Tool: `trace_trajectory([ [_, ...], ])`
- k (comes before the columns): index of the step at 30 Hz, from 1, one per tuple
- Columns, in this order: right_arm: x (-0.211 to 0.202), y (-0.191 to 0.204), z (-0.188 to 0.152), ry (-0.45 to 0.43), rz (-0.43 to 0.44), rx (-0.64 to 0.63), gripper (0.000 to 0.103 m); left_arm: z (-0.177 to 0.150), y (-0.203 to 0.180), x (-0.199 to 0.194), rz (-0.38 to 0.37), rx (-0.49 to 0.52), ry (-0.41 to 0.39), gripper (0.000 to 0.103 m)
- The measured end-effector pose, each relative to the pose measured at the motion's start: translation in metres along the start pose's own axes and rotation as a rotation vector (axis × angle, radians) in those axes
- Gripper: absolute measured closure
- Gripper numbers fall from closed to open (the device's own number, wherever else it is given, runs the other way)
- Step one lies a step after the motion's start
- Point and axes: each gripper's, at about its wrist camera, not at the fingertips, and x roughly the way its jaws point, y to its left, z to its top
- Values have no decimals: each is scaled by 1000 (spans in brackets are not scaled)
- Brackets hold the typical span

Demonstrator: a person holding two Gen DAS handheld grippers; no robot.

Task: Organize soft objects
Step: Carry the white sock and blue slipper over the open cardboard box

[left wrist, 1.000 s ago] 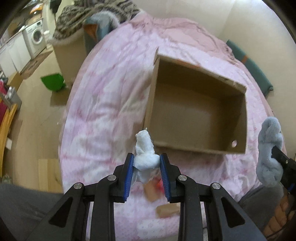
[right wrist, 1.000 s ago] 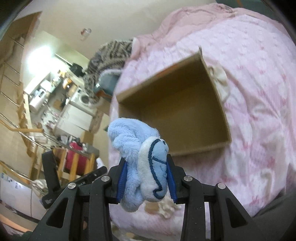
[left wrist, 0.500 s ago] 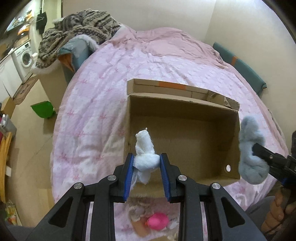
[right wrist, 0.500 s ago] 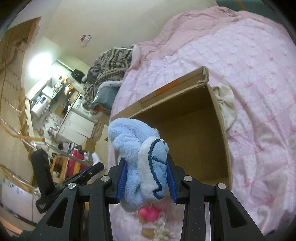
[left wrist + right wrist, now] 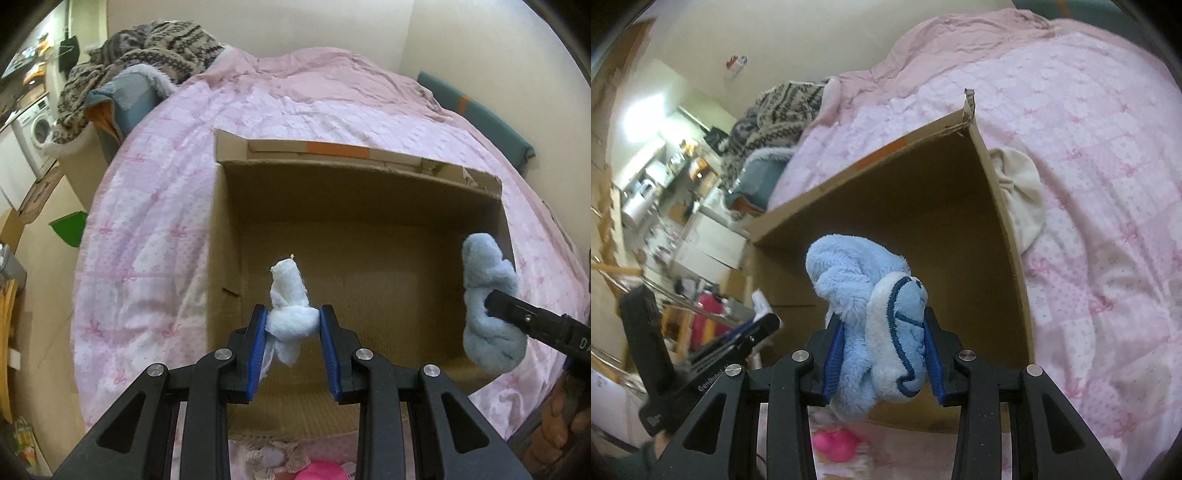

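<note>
Both grippers have advanced over the cardboard box (image 5: 354, 236) since the earlier frame; its open interior now fills each view. Left gripper (image 5: 292, 325): jaws clamped on a white knotted cloth (image 5: 290, 314), held above the box's near wall. Right gripper (image 5: 882, 350): jaws clamped on a blue plush toy (image 5: 871, 314), held above the box's right side. Only the right wrist view shows a cream cloth (image 5: 1021, 195) lying on the pink bedspread (image 5: 1108, 221), touching the box's outer wall.

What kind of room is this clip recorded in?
Most likely a bedroom in a small home: a bed under a pink quilt, clothes heaped beside it, and a washing machine visible beyond.
</note>
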Motion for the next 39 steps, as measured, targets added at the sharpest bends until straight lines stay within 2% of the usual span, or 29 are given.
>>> trace_trajectory([
  [7, 18, 9, -3, 33, -105, -91, 60, -1, -6, 0, -10, 27, -23, 77],
  [10, 23, 13, -6, 46, -119, -124, 60, -1, -6, 2, 9, 33, -13, 77],
  [17, 31, 20, -10, 60, -172, -192, 59, -2, -4, 4, -2, 18, -2, 77],
  [28, 34, 20, -11, 63, -190, -207, 57, -2, -3, 2, 7, 21, -1, 77],
  [39, 35, 24, -11, 65, -177, -218, 55, -3, -4, 4, -22, 18, 9, 76],
])
